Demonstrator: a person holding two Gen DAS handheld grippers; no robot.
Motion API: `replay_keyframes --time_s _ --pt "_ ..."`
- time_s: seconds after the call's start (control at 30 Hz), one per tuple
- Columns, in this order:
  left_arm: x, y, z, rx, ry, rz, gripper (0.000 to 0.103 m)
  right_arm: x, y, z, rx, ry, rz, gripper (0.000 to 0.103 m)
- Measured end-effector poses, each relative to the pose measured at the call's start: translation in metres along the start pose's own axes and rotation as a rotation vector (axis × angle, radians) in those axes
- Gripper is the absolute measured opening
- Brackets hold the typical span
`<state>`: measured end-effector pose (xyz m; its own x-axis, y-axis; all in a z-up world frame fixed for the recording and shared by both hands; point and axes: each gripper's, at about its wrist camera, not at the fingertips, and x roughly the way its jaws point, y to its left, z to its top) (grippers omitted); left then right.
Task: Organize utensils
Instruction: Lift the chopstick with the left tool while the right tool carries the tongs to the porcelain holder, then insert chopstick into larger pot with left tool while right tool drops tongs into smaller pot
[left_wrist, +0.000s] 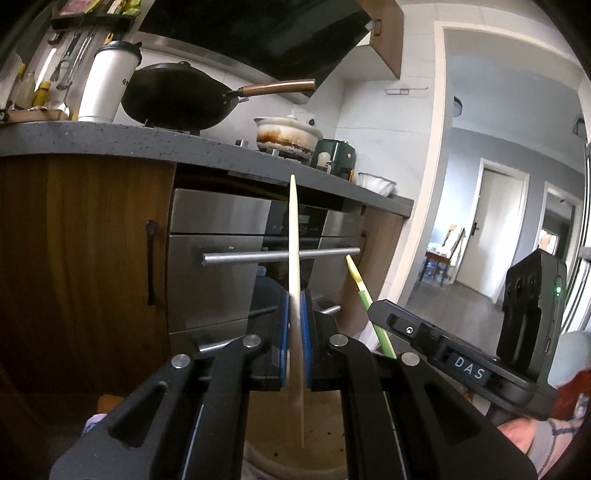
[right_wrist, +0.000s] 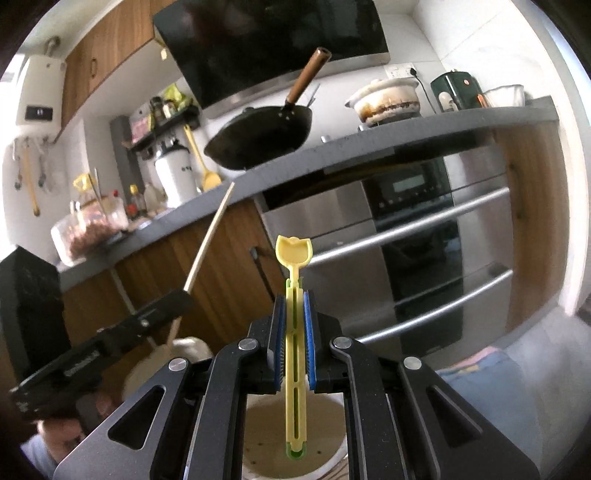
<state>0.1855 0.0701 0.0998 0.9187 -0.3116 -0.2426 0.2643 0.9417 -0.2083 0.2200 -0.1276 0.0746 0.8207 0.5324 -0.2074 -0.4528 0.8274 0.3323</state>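
My left gripper (left_wrist: 294, 314) is shut on a pale cream chopstick (left_wrist: 293, 236) that stands nearly upright between the blue pads, its lower end over a white round holder (left_wrist: 258, 458). My right gripper (right_wrist: 294, 317) is shut on a yellow-green plastic utensil (right_wrist: 294, 254) with a tulip-shaped top, held upright over the same white holder (right_wrist: 343, 454). In the left wrist view the yellow-green utensil (left_wrist: 356, 277) and the right gripper's body show at the right. In the right wrist view the chopstick (right_wrist: 210, 236) and the left gripper's body show at the left.
A grey counter (left_wrist: 110, 140) carries a black wok (left_wrist: 177, 96), a white stained pot (left_wrist: 286, 134) and a white flask (left_wrist: 107, 85). Below are a steel oven with bar handles (left_wrist: 280, 254) and wooden cabinet doors (left_wrist: 74, 258). A doorway (left_wrist: 498, 221) opens at right.
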Motion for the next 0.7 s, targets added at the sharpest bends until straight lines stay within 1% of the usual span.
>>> replay_keyframes --time_s 0.13,0.27,0.43,0.53,0.63,0.7 --pt "-0.01 0.0 -0.007 0.019 -0.008 0.015 0.006 -0.006 0.005 -0.004 -0.046 0.017 -0.04 0.01" --pt "-0.028 -0.009 -0.013 0.065 -0.028 0.035 0.006 -0.019 0.014 -0.01 -0.127 0.045 -0.131 0.01" --pt "-0.045 -0.025 -0.026 0.143 -0.033 0.11 0.006 -0.034 0.025 -0.022 -0.188 0.068 -0.191 0.01" --pt "-0.049 -0.031 -0.032 0.168 -0.026 0.141 0.006 -0.038 0.028 -0.028 -0.216 0.064 -0.2 0.01" --pt "-0.052 -0.028 -0.036 0.149 -0.013 0.147 0.006 -0.039 0.03 -0.031 -0.236 0.069 -0.196 0.01" --pt "-0.054 -0.028 -0.037 0.148 -0.016 0.152 0.006 -0.04 0.028 -0.033 -0.223 0.076 -0.18 0.01"
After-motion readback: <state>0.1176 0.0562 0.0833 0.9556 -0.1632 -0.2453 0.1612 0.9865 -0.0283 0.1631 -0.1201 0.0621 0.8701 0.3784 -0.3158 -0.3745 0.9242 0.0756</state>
